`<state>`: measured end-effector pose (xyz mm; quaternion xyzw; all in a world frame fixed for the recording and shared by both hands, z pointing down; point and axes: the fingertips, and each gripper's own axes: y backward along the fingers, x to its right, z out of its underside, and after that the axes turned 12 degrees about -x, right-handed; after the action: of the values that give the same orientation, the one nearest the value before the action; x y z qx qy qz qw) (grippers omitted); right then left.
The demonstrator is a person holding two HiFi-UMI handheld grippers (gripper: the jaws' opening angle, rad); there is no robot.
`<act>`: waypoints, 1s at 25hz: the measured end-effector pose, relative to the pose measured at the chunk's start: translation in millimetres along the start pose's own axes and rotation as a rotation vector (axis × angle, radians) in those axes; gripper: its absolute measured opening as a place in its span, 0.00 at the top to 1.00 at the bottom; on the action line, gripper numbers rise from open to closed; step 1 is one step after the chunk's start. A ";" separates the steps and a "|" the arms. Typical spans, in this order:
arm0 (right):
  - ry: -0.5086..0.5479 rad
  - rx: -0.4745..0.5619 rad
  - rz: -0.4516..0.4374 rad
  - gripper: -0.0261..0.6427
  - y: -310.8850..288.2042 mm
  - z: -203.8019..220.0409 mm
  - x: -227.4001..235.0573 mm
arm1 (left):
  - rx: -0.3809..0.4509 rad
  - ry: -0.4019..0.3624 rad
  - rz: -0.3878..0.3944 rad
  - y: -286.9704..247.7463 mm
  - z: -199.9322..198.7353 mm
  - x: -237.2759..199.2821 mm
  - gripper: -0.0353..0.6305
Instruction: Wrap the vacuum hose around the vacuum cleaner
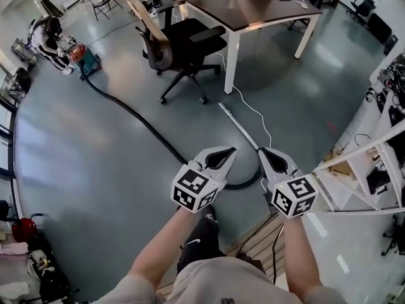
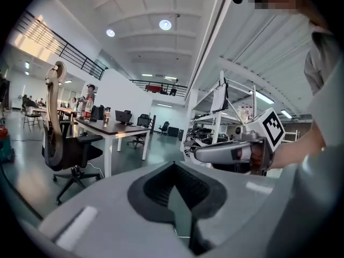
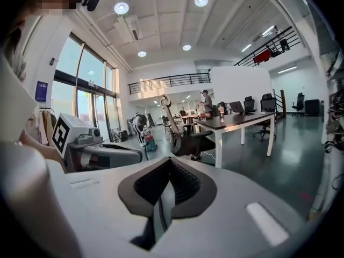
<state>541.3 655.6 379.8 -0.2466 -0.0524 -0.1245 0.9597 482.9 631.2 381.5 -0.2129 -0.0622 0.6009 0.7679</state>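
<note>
Floor point(image 1: 95, 170): grey and smooth. Everything for the task lies on it, so you work low.
Worktop point(image 1: 253, 14): a dark desk top on white legs, well apart from your grippers. It carries nothing the task needs.
Office chair point(image 1: 183, 43): it stands just beside the hose's run and looks likely to snag a dragged loop.
Vacuum hose point(image 1: 136, 116): black and long. It sweeps from the vacuum cleaner across the floor and curls just in front of your grippers, between them. It looks soft and bendy, light at any one spot but draggy as a whole. It should coil easily and may spring back open.
Vacuum cleaner point(image 1: 82, 59): a small red and teal canister far across the floor, next to a crouching person point(image 1: 47, 40). It probably rolls or tips if you tug the hose hard.
Metal wand point(image 1: 237, 124): a stiff, shiny tube that runs away from you off the hose's near end. It is likely slippery between the jaws and will not bend round the canister.
White cable point(image 1: 253, 109): thin, lying near the wand. Keep it out of your grip.
Left gripper point(image 1: 233, 149): jaws together, nothing between them, above the near curl.
Right gripper point(image 1: 259, 149): jaws together, empty, beside the left one.
Where to hold: on the hose just behind where it meets the wand, with the second grip further along the curl. You must part the jaws first.
</note>
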 end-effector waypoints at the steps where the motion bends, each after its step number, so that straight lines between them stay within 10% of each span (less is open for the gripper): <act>1: -0.005 -0.007 0.010 0.94 -10.1 -11.7 1.7 | -0.003 0.006 0.012 0.0 -7.5 -13.0 0.95; 25: -0.034 -0.030 0.034 0.94 -47.1 -110.0 101.6 | -0.064 -0.019 0.026 -71.3 -109.3 -80.1 0.95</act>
<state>631.1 540.5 321.8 -0.2641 -0.0628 -0.1049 0.9567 563.7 514.3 324.5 -0.2326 -0.0859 0.6103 0.7523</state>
